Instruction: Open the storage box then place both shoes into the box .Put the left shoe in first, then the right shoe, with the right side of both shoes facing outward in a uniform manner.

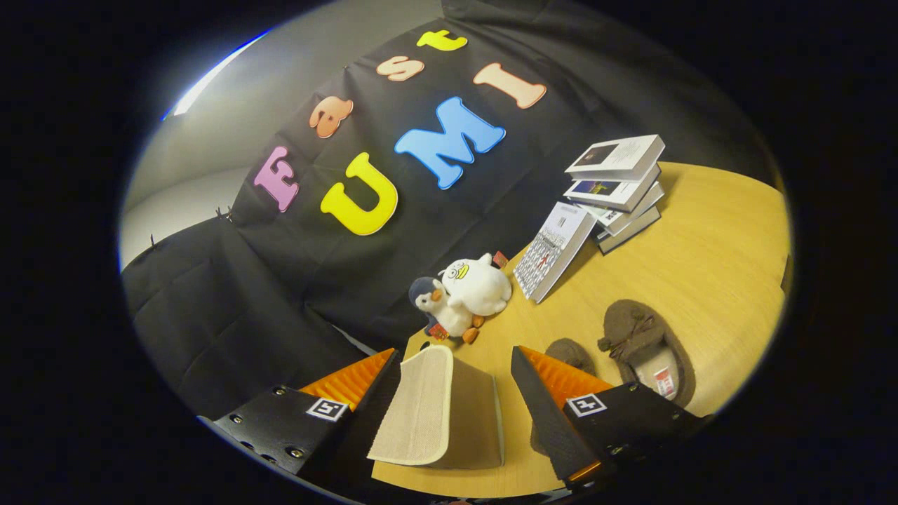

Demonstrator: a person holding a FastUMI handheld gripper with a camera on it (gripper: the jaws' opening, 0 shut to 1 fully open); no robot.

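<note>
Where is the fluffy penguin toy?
In the gripper view, the penguin toy sits on the wooden table beyond the open fingers, snuggled against a white plush beside the leaning book.

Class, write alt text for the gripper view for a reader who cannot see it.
The gripper is open around a beige, ribbed flap. Beyond the fingers, on the wooden table, lie two brown shoes, two plush toys and a stack of books.

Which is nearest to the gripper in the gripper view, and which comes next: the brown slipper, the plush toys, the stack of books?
The gripper is open.
1. Brown slipper: on the table just beyond the right finger.
2. Plush toys: ahead of the fingers, at the table's edge by the black cloth.
3. Stack of books: farthest, beyond the slipper.
</note>
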